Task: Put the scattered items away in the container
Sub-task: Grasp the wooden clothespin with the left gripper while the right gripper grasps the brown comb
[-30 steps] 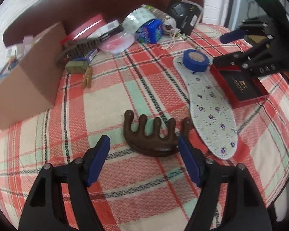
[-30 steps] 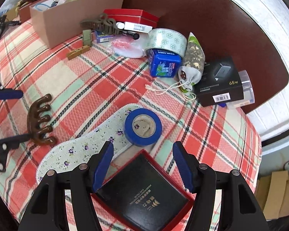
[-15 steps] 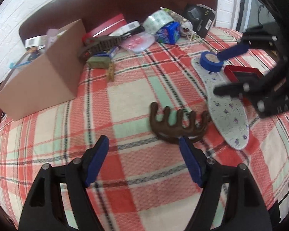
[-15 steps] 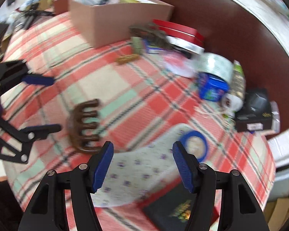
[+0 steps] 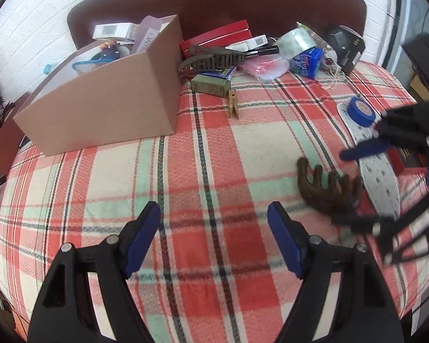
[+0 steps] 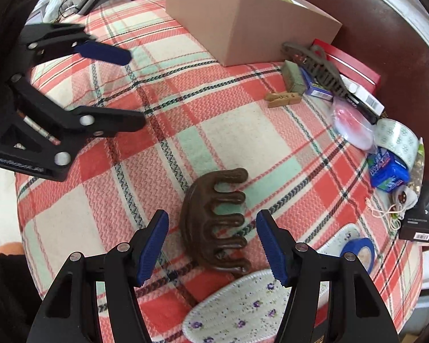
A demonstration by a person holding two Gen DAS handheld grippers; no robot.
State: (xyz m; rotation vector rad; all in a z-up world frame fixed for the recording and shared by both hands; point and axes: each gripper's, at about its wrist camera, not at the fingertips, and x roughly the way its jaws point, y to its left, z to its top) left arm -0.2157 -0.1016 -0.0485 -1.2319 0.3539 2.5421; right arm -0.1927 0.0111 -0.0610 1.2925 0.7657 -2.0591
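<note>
A brown wooden massage comb lies on the plaid cloth, its teeth towards the pile of clutter. My right gripper hangs over it, open, a blue pad on either side and neither touching it. In the left wrist view the same comb sits at the right under the right gripper. My left gripper is open over bare cloth with nothing between its fingers. The cardboard box stands at the back left, open-topped, with several items inside.
A floral insole, a blue tape roll and a red-edged black box lie beside the comb. A clothespin, a large hair claw, small boxes and a clear tape roll crowd the back.
My right gripper has swung from the red-edged box and blue tape across to the brown comb. My left gripper has drawn away from the comb, which has slid to the right of its view.
</note>
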